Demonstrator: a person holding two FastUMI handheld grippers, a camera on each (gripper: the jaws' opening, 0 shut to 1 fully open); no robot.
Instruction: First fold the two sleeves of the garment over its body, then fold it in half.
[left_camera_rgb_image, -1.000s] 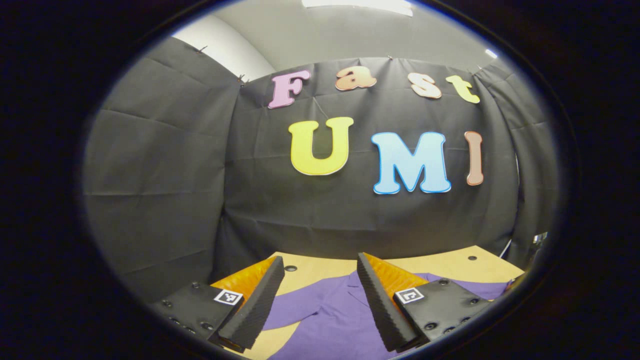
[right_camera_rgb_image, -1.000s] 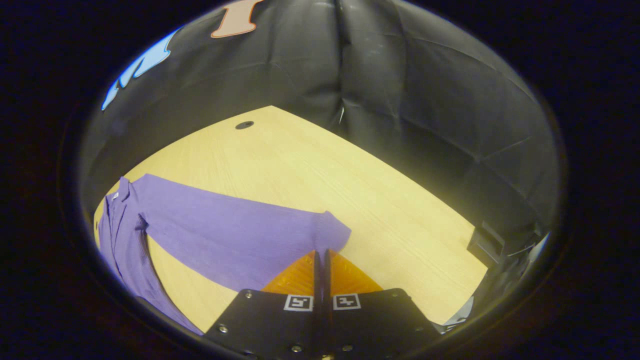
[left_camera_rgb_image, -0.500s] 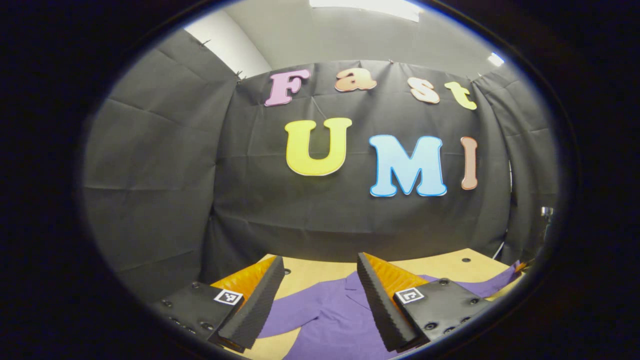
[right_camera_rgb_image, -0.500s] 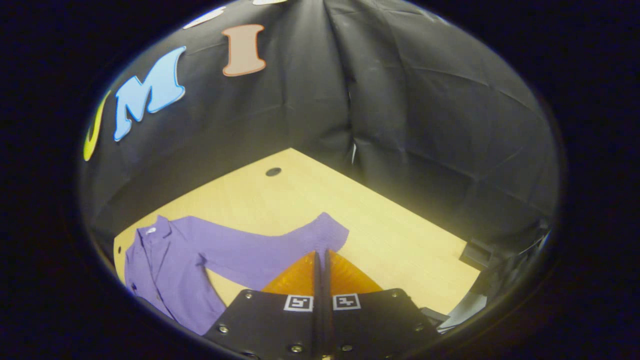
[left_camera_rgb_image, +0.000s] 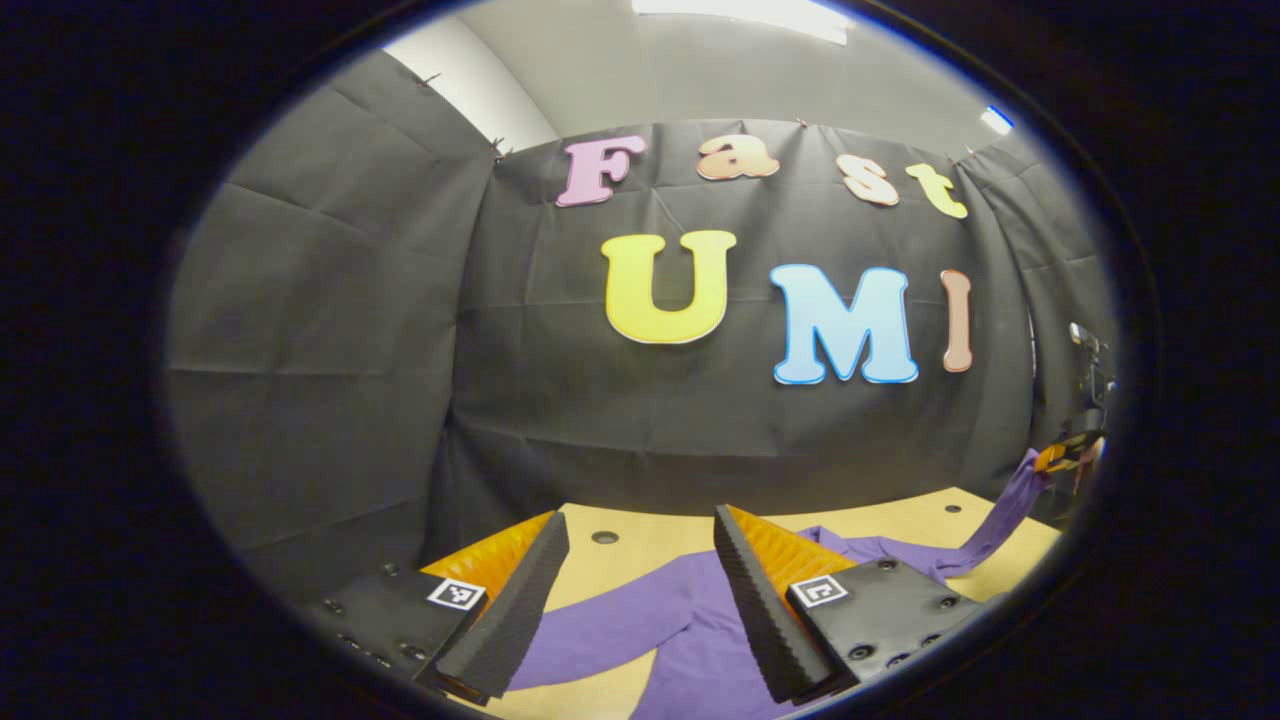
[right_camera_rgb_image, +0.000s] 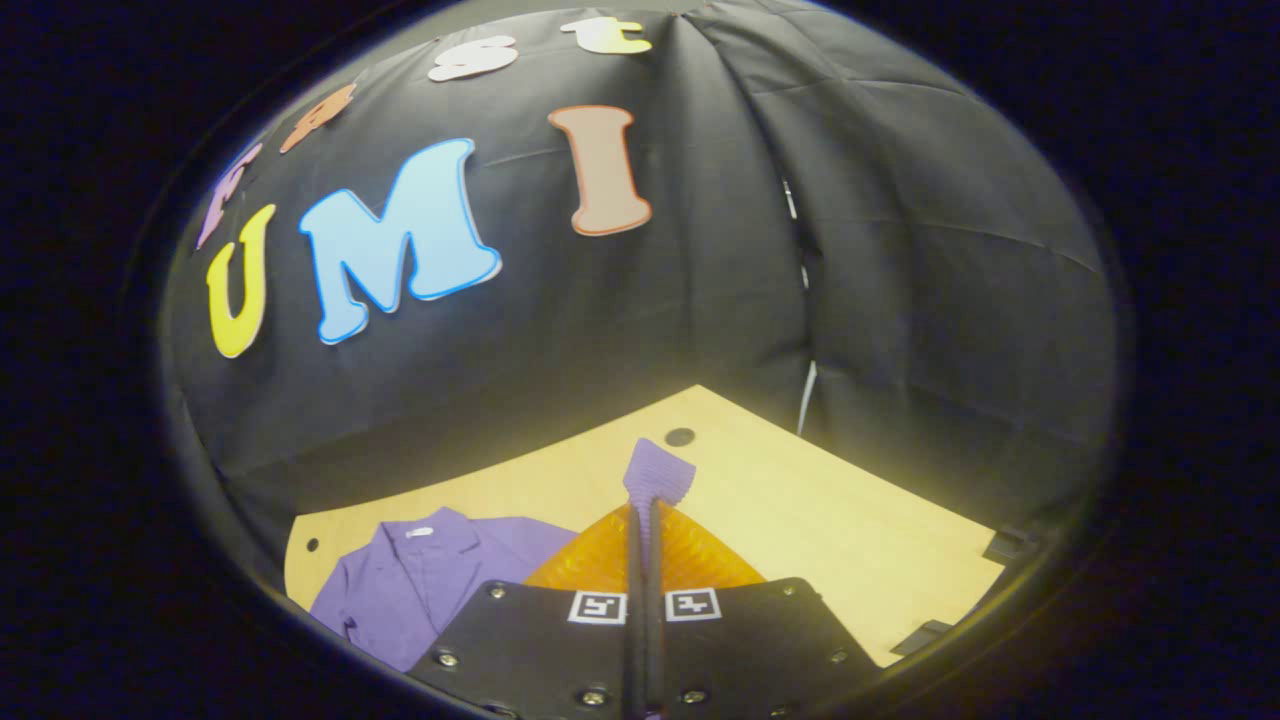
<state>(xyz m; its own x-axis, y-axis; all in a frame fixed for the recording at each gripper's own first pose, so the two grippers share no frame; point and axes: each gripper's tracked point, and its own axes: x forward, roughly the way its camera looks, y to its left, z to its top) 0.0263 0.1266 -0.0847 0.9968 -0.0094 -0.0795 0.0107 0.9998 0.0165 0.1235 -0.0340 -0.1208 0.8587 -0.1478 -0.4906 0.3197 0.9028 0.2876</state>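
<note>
In the left gripper view, your left claw (left_camera_rgb_image: 635, 590) stands wide apart with nothing between its two fingers, poised above the purple garment (left_camera_rgb_image: 690, 640) that lies spread on the desk (left_camera_rgb_image: 890, 520); it seems you hold it idle there so it is ready for its own sleeve once the other is done. One sleeve (left_camera_rgb_image: 600, 632) lies flat, stretched toward the left of the view, untouched. At the far right edge the second sleeve (left_camera_rgb_image: 1000, 515) rises off the desk in a taut strip to your right claw (left_camera_rgb_image: 1065, 457), which is small there and hard to read. You can count two dark round holes in the desk near its far edge. In the right gripper view, your right claw (right_camera_rgb_image: 645, 560) has its two fingers closed tight together on the cuff (right_camera_rgb_image: 658, 478), whose end sticks out past the fingertips, so the sleeve hangs from it clear of the desk, lifted, I judge, so that it can be carried over the body without dragging. The body, with its collar (right_camera_rgb_image: 420, 535), lies flat at lower left. In all: one garment, two sleeves, neither yet folded.
</note>
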